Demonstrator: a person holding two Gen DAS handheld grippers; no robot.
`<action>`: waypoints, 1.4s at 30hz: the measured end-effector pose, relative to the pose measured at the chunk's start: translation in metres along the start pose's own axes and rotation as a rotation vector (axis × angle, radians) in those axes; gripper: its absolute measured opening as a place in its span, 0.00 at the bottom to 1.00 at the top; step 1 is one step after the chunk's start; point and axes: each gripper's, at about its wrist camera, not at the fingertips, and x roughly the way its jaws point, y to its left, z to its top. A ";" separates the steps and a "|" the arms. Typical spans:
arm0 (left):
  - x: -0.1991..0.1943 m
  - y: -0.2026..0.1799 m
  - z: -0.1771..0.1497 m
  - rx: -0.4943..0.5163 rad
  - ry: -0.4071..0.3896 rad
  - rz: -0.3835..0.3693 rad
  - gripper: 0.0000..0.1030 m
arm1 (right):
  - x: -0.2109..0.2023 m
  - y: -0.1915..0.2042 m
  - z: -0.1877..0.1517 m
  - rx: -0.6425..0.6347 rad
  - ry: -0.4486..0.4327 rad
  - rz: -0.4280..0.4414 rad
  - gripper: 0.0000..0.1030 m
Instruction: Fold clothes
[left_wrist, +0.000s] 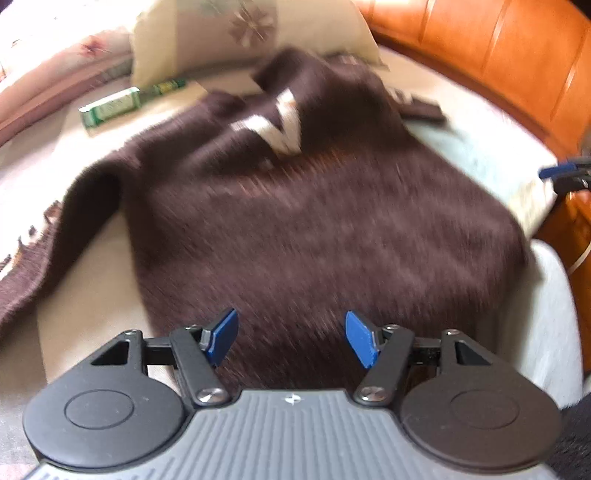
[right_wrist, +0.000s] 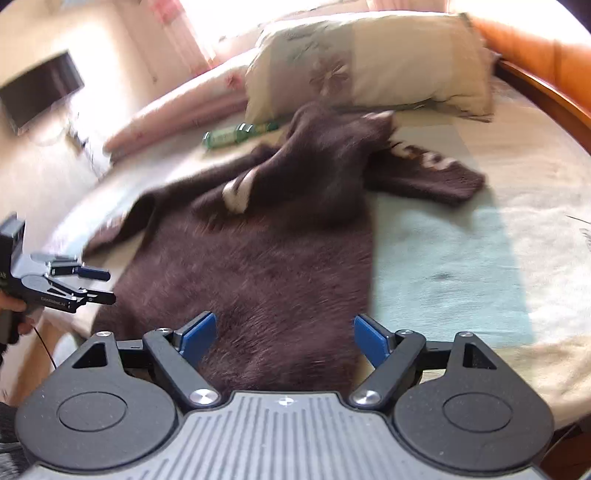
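Both spread grippers, left gripper (left_wrist: 291, 338) and right gripper (right_wrist: 284, 341), hover over brown sweater (right_wrist: 258, 266); pillow (right_wrist: 369, 62) and green tube (left_wrist: 122, 105) beyond.

A pale bedspread (right_wrist: 480, 206) covers the bed, with a light green panel (right_wrist: 443, 273) at about three o'clock. At twelve o'clock a cream pillow (right_wrist: 369, 66) with a faded flower print lies across the head end. Just beside its lower left corner, around eleven o'clock, lies a green packet (right_wrist: 236, 134). A pink folded quilt (right_wrist: 177, 114) runs along the ten o'clock side. An orange wooden bed frame (left_wrist: 498, 62) curves around the one to three o'clock edge. A dark screen (right_wrist: 40, 88) hangs on the wall at nine o'clock.
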 end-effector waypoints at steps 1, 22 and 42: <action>0.003 -0.006 -0.003 0.020 0.014 0.010 0.63 | 0.013 0.011 0.000 -0.032 0.018 -0.005 0.83; 0.051 -0.067 -0.083 0.138 0.210 -0.299 0.72 | 0.127 0.129 -0.091 -0.458 0.393 0.154 0.88; -0.018 -0.020 -0.032 0.054 -0.074 -0.138 0.72 | 0.051 0.132 -0.052 -0.469 0.083 0.169 0.86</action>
